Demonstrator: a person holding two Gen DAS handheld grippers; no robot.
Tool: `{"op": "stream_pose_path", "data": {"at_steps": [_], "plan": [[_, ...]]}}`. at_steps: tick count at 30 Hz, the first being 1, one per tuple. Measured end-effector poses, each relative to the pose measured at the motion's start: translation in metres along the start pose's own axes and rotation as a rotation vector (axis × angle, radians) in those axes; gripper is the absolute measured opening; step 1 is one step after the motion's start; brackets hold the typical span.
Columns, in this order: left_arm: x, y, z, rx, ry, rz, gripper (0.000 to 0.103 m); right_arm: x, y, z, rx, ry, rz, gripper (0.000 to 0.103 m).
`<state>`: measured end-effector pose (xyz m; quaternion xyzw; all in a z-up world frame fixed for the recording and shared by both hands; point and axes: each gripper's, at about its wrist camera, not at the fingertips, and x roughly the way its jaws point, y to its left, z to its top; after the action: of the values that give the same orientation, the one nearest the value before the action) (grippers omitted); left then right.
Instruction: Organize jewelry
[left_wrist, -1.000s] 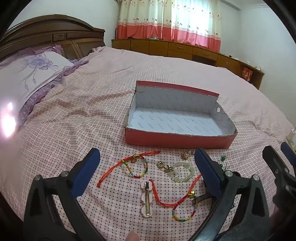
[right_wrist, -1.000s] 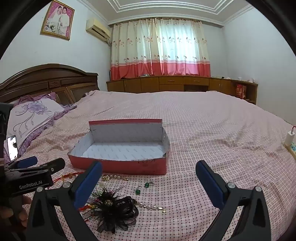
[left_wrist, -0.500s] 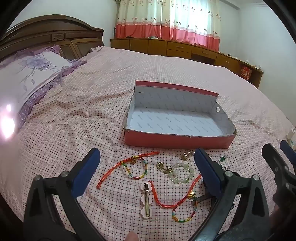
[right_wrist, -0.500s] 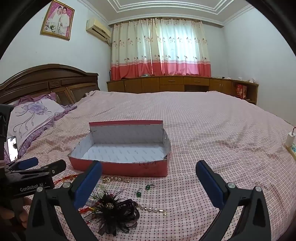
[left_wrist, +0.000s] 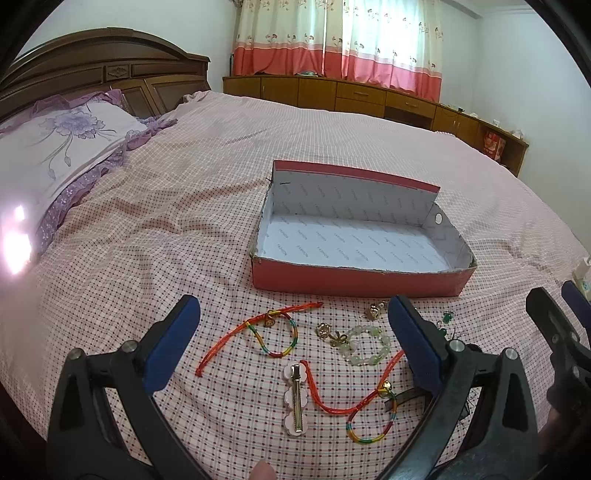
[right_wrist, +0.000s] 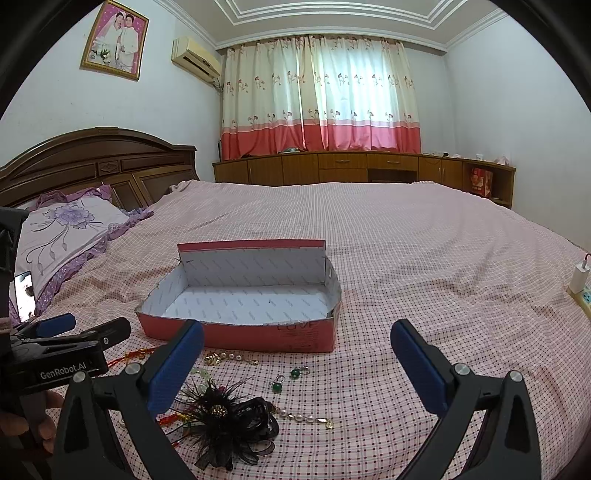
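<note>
An open red box (left_wrist: 354, 278) with a white lining lies on the bed; it also shows in the right wrist view (right_wrist: 258, 336). In front of it lie a rainbow cord bracelet (left_wrist: 275, 334), a pale bead bracelet (left_wrist: 365, 345), a white hair clip (left_wrist: 295, 398), a second rainbow cord bracelet (left_wrist: 369, 424) and gold charms (left_wrist: 325, 330). My left gripper (left_wrist: 291, 339) is open above them and holds nothing. My right gripper (right_wrist: 295, 354) is open and empty above a black feather flower (right_wrist: 225, 424), green earrings (right_wrist: 286, 380) and a pearl chain (right_wrist: 306, 419).
The checked pink bedspread (right_wrist: 424, 258) spreads around the box. A floral pillow (left_wrist: 62, 147) and wooden headboard (left_wrist: 103, 70) are at the left. A phone (right_wrist: 25, 295) lies by the pillow. A power strip with charger (right_wrist: 580, 288) sits at the right edge.
Both views have shifted slightly; the box looks a little nearer in the right wrist view. Both grippers stay open and the jewelry has not moved.
</note>
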<state>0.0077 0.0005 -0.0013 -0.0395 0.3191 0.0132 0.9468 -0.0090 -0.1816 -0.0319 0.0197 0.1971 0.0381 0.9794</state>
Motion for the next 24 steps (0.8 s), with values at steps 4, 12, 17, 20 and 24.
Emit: {"op": "stream_pose_path", "data": {"at_steps": [4, 12, 17, 20, 24], "plan": [[-0.0001, 0.0001, -0.0001, -0.001, 0.001, -0.002, 0.095, -0.0001, 0.0, -0.0003, 0.0, -0.001, 0.0, 0.103], [-0.0016, -0.0002, -0.001, 0.0, -0.002, -0.002, 0.095, 0.0, -0.0002, -0.0003, 0.0, -0.002, -0.001, 0.103], [-0.0027, -0.0003, -0.001, -0.002, -0.002, -0.003, 0.095, -0.0002, -0.0001, -0.0001, 0.001, 0.0, 0.0, 0.103], [-0.0048, -0.0009, -0.001, -0.002, -0.003, -0.003, 0.095, -0.0001, -0.0001, -0.0001, 0.001, -0.001, 0.0, 0.103], [-0.0045, -0.0004, -0.0006, -0.002, -0.002, -0.004, 0.095, 0.0001, -0.0002, -0.0002, 0.003, 0.0, 0.001, 0.103]]}}
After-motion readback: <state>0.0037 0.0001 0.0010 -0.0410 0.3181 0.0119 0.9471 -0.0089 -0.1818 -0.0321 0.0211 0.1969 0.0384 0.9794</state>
